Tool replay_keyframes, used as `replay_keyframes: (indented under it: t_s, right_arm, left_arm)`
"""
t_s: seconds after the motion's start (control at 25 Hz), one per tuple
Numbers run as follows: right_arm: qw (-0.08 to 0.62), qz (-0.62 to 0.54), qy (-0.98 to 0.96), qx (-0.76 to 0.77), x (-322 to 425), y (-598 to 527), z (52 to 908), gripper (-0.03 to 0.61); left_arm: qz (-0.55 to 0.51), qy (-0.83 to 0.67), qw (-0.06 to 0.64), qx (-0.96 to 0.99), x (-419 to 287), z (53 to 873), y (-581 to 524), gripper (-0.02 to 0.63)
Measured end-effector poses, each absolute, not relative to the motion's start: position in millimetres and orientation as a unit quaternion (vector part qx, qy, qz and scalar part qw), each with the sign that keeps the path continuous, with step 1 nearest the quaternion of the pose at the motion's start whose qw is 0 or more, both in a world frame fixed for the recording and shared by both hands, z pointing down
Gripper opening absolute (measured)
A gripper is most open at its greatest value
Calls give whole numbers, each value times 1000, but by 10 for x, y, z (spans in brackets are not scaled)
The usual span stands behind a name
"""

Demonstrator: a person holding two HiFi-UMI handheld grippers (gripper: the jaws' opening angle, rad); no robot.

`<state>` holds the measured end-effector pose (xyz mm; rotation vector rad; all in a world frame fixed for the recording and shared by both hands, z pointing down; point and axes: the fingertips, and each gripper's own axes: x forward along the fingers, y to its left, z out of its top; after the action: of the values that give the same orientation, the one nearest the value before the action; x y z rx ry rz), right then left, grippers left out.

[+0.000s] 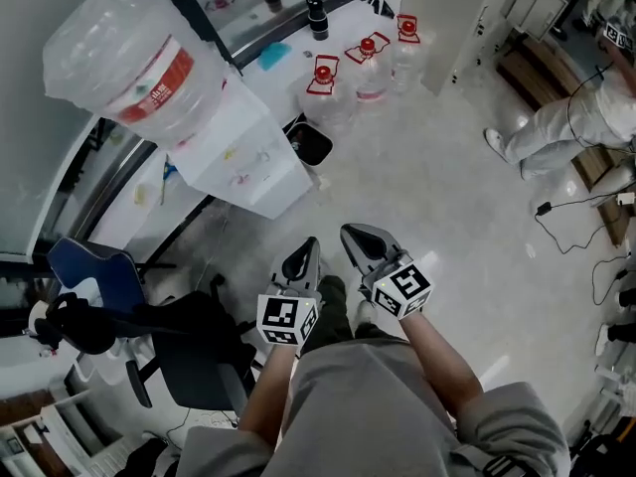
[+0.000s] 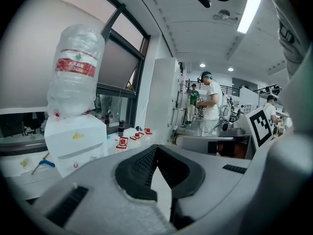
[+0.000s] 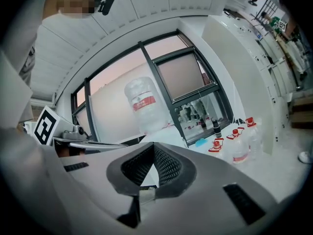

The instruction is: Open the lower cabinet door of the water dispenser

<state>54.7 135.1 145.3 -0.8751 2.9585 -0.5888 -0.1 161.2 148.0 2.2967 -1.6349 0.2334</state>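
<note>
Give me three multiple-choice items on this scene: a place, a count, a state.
1. In the head view, the water dispenser lies where from the left gripper and right gripper? A) upper left B) lower right C) between them
2. How many red-capped jugs stand on the floor? A) one B) six C) three
3. Both grippers' jaws are: A) wide open B) shut, empty C) shut on a handle
Key: 1 A, it stands up-left of both; 2 C, three red caps show; 3 B, each gripper view shows them together, nothing between.
</note>
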Motion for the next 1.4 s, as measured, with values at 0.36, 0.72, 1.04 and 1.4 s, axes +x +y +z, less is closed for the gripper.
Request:
replay_keyframes:
  t_s: [0.36, 0.72, 1.04, 1.4]
  right_arm:
    - [-37, -189, 938, -288, 24, 672, 1735, 11]
    - [-77, -191, 935, -290, -197, 322, 2047, 11]
    - [-89, -192, 944, -254, -334, -71, 2325, 12]
    - [-105, -214, 954, -181, -421, -678, 2974, 12]
  left_arm:
    - [76, -567, 190, 798, -525, 1822, 934, 9]
    - [80, -571, 231, 784, -809, 2243, 626, 9]
    - [78, -596, 251, 759, -909, 2529, 298, 9]
    - [89, -648, 280, 702, -915, 3039, -263, 9]
